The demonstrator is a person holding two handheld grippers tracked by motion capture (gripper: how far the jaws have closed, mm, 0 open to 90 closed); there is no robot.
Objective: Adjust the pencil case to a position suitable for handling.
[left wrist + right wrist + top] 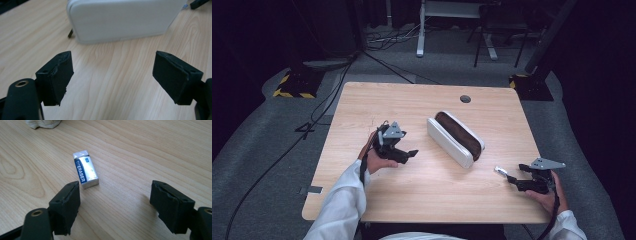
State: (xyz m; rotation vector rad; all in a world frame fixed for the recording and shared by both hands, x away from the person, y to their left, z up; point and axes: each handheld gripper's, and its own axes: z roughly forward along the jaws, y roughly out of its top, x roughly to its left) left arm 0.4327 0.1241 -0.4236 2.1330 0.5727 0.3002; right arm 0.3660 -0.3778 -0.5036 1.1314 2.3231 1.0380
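Eraser (85,169) lies flat on the table (422,195) just ahead of the right gripper (113,203), nearer its left jaw than its right, and touches neither pad. That gripper's jaws stand spread wide with nothing between them, so the step in hand looks like the reach before a pickup. The next move would call for sliding forward and a little toward that left jaw, so the eraser sits between the pads, then pinching across its narrow sides. The left gripper (112,77) is also spread and empty, facing the long white side of the open pencil case (455,138), which lies ahead of it, apart from its jaws.
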